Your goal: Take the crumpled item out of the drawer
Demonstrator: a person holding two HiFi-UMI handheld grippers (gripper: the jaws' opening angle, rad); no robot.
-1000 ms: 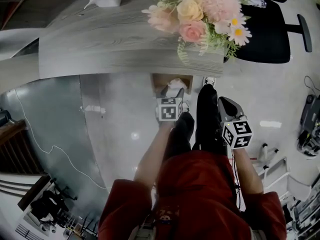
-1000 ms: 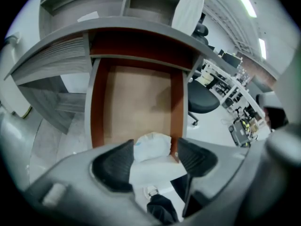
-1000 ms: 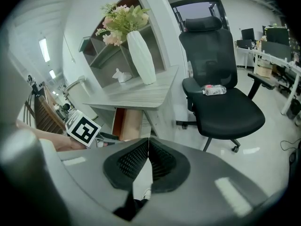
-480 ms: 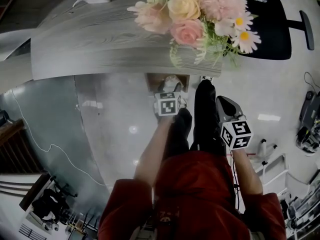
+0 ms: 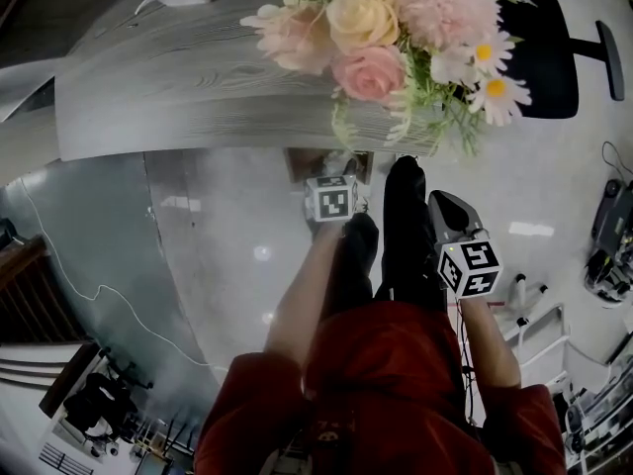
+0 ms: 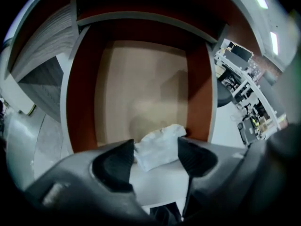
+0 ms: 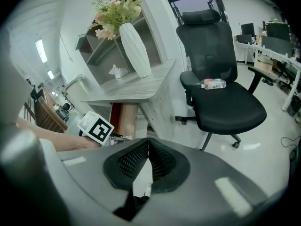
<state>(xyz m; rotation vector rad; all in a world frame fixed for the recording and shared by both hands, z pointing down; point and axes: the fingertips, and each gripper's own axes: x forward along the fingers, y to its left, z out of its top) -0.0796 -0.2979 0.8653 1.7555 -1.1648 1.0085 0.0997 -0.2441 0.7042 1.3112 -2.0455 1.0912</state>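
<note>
Desk top [image 5: 188,77]: grey wood grain, across the far left and middle of the head view.
Drawer [image 6: 80,93]: pulled open under the desk's near edge; red-brown walls, pale bare floor.
Left gripper [image 6: 156,146]: held at the near end of the drawer, pointing into it; the jaws are partly closed, with one pad against each side of the crumpled paper.
Crumpled paper [image 6: 159,150]: white, pinched between the left jaws, sitting over the drawer's near front edge, with the bare drawer floor beyond it.
Flowers [image 5: 396,23]: pink, cream and daisy-like blooms in a white vase [image 7: 134,44] on the desk, right of the drawer.
Right gripper [image 7: 148,145]: held low at the person's right side, well apart from the drawer; jaws pressed together with nothing between them.
Office chair [image 7: 225,102]: black, far right of the desk, with a small bottle [image 7: 213,84] lying on its seat.
</note>
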